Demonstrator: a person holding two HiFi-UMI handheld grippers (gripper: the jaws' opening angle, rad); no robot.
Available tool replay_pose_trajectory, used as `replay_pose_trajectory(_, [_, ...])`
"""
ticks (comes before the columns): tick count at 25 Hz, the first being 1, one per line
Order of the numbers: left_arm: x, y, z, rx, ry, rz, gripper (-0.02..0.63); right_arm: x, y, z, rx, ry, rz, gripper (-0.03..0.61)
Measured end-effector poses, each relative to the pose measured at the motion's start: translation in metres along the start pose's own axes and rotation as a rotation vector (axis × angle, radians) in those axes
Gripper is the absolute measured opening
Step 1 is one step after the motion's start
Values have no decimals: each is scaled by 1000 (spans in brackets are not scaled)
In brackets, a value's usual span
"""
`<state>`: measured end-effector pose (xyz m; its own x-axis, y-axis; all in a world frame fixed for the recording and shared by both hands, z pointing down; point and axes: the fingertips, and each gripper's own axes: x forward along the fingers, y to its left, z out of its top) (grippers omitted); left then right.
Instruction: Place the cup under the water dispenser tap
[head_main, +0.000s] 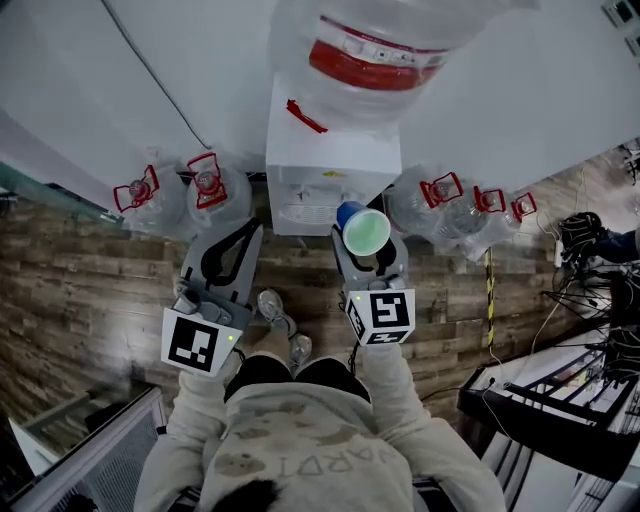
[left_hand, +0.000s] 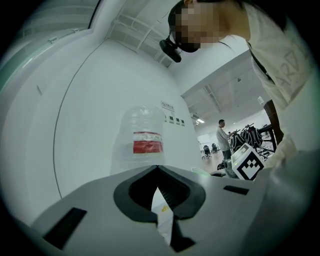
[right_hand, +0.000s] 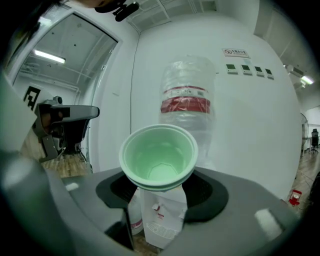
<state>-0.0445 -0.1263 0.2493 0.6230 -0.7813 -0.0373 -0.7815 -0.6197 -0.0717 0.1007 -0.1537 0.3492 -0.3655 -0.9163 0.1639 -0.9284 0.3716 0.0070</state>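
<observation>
The right gripper (head_main: 369, 258) holds the green cup (head_main: 365, 232) just in front of the white water dispenser (head_main: 330, 165). The left gripper (head_main: 247, 230) is closed on nothing. Big water bottles (head_main: 205, 192) crowd both sides.

You stand before a white wall (head_main: 90, 100) on a wood-plank floor (head_main: 80, 290); spare water bottles (head_main: 213, 190) line its foot, cables (head_main: 585, 300) tangle at your right. A strip light (right_hand: 50, 56) glows overhead.

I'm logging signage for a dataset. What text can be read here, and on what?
"ARD", cut off: sweatshirt.
Wall sign: too small to read.
Bottle's red label: print blurred.
Label on water dispenser: too small.
Cup: no print seen.
</observation>
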Motion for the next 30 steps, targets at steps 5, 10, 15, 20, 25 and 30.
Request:
replay_pose_trajectory(5, [13, 13, -24, -14, 31, -12, 5, 28, -2, -37, 9, 46, -7, 280])
replay_pose_trajectory(10, [19, 23, -47, -28, 63, -24, 5, 52, -4, -73, 27, 93, -20, 279])
replay_pose_trajectory(15, [18, 31, -68, -42, 86, -20, 5, 71, -3, -112, 32, 148, -21, 278])
replay_pose_trajectory(20, [15, 40, -92, -58, 117, -16, 5, 91, -3, -149, 38, 194, -25, 276])
replay_pose_trajectory(25, [12, 47, -114, -67, 143, -18, 5, 107, -7, -182, 52, 234, -47, 276])
replay_pose_trajectory(30, [17, 52, -137, -76, 157, -26, 5, 123, -15, -217, 63, 278, -60, 276])
